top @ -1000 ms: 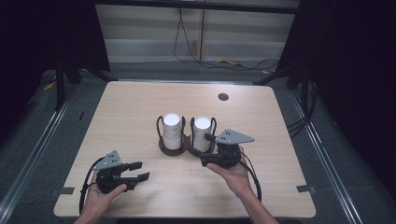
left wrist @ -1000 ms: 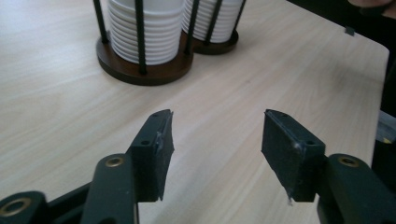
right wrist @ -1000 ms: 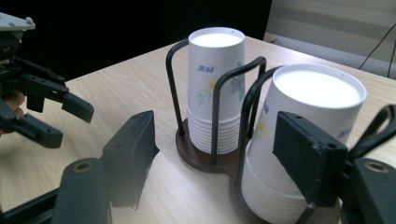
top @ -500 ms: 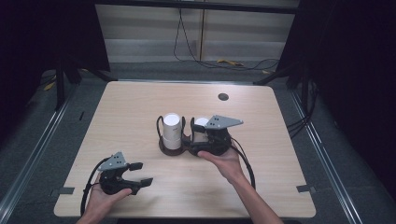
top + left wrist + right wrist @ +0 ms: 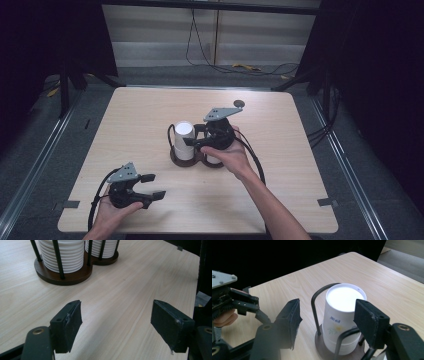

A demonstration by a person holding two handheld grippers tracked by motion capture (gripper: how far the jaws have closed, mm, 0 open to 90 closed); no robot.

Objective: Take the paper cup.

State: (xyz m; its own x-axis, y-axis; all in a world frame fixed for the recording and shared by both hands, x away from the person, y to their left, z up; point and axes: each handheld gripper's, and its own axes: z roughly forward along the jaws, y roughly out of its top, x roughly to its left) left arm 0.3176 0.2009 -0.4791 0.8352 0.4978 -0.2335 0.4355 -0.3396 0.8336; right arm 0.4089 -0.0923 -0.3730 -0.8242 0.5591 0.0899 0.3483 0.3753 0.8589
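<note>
A dark wooden holder with black wire posts stands mid-table and carries two stacks of white paper cups. The left stack is in plain sight. The right stack lies mostly under my right gripper. That gripper hovers over it and points at the left stack; its jaws have just been closing and stand apart with nothing between them. My left gripper rests at the front left, aimed at the holder. Its jaws have just been opening and are empty.
A small black disc lies near the table's far edge. Bare wood stretches around the holder on all sides. Tape marks sit at the front corners. Dark floor and cables surround the table.
My right gripper has moved up and to the left, from beside the holder to above the right stack. The left gripper's jaws have spread apart while that hand stayed put.
</note>
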